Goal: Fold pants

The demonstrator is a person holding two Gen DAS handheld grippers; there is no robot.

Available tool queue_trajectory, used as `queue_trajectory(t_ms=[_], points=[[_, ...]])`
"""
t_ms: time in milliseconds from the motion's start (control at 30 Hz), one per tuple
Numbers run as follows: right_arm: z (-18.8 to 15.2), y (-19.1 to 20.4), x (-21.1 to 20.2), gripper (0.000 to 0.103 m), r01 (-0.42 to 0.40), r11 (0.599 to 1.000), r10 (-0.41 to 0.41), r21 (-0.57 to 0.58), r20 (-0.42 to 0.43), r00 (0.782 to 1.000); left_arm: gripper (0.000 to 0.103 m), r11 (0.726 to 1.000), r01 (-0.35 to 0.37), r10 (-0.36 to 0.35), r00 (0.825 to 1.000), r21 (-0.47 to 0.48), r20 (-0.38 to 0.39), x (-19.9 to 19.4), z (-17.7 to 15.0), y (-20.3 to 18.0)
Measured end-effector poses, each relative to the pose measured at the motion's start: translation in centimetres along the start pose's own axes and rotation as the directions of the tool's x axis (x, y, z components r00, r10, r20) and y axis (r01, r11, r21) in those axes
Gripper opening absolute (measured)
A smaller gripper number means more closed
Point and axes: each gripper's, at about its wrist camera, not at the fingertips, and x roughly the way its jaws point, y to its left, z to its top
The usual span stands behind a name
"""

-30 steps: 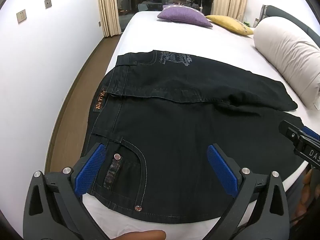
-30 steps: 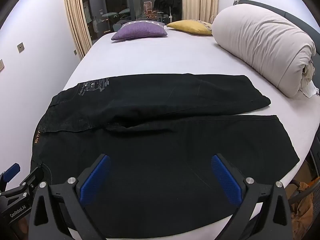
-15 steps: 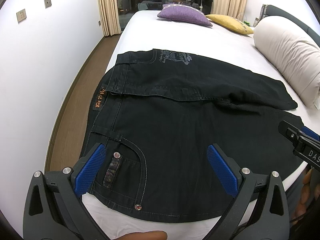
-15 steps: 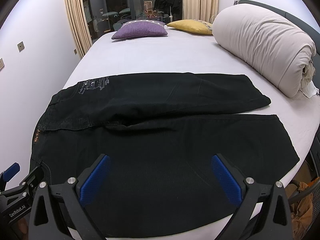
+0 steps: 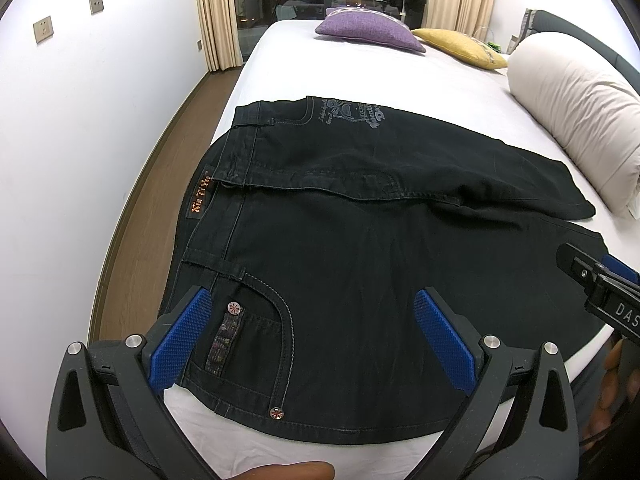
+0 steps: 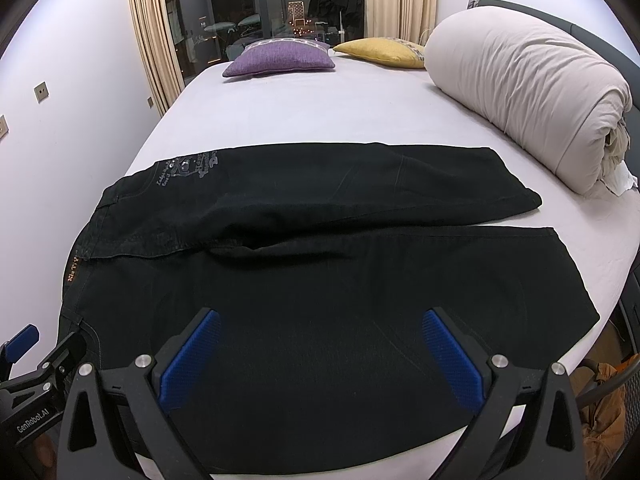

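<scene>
The black denim pants (image 5: 340, 264) lay spread flat on the white-sheeted bed (image 6: 304, 116), waistband to the left, legs running right. The left claw (image 5: 312, 332) hovered released above the near pocket, and the right claw (image 6: 320, 352) hovered released over the near leg, gripping nothing.
</scene>
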Motion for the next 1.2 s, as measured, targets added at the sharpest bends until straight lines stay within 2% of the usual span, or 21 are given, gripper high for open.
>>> queue_trajectory(t_ms=[1200], points=[[-0.75,0.38,0.32,0.103,0.001,1.0,-0.001,-0.007,-0.009,1.0,0.103,1.0,-0.006,0.006,1.0,0.016,-0.001,0.29,-0.58,-0.73]])
